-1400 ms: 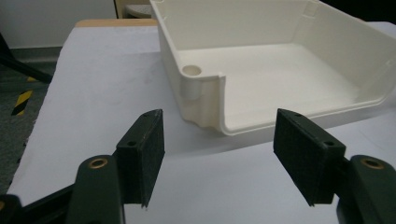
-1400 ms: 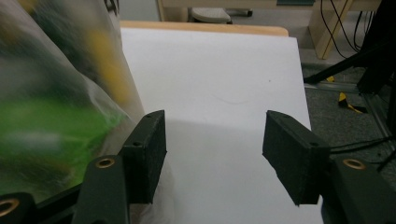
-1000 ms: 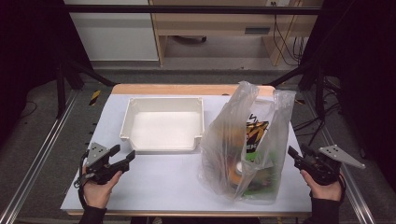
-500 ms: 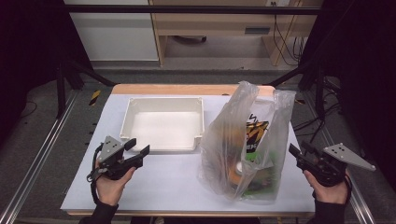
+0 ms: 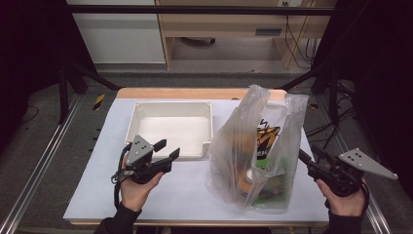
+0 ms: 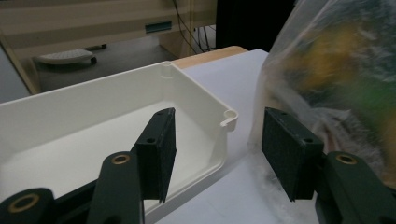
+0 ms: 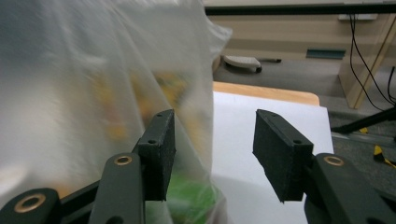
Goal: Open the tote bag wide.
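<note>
Now, Grippers Flank the Bag

Both jaws gape empty as the left gripper (image 5: 165, 150) and right gripper (image 5: 308, 156) flank the plastic bag (image 5: 255, 146), which stands upright on the table (image 5: 190, 190) beside the white tray (image 5: 170, 127), apparently for unpacking.

Left claw (image 5: 167, 149) held near-left, jaws apart, aimed far-right. Right claw (image 5: 307, 156) held near-right, jaws apart, aimed far-left. Both hand-held.

one plastic bag (image 5: 258, 146), one white tray (image 5: 170, 127), two grippers
</note>
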A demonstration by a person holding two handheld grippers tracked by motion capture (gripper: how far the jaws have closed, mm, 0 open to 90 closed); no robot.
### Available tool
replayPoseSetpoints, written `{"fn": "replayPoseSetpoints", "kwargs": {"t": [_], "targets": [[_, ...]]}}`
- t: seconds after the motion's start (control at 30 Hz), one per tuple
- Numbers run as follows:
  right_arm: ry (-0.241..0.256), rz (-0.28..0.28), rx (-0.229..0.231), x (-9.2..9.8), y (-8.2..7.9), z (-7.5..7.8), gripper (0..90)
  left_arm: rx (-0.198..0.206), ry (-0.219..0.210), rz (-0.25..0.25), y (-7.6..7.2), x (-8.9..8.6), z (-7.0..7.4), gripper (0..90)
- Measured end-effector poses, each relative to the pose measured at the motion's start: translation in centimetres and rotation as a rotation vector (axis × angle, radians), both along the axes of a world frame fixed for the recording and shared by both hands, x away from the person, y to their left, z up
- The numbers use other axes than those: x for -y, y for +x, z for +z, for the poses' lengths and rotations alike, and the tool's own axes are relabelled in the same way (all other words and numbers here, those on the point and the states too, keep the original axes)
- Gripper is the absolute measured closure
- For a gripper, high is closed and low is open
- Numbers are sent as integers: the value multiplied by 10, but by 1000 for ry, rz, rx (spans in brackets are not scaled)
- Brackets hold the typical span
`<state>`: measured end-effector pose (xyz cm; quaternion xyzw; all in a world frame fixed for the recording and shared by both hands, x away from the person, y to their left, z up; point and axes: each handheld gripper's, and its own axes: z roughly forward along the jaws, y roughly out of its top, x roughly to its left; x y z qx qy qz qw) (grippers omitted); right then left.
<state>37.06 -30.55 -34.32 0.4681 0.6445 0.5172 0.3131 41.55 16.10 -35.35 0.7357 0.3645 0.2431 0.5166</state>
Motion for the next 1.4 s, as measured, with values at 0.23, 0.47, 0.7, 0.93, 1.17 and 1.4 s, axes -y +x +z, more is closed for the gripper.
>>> {"fn": "replayPoseSetpoints", "kwargs": {"t": [0.23,0.47,0.7,0.93,1.17,1.4], "targets": [[-13,37,6,-6,-11,13,487,17,17,-76,-2,38,13,452],[1,98,-20,-17,-14,5,469,1,34,-138,3,74,16,440],[-12,123,-26,-24,-10,2,544,-9,54,-170,10,97,16,539],[-23,147,-45,-27,-7,-5,776,-58,73,-183,17,106,9,798],[-21,167,-45,-26,-9,-7,900,-82,93,-202,20,107,3,900],[-13,160,-57,-23,-13,-10,900,-83,95,-206,17,95,3,900]]}}
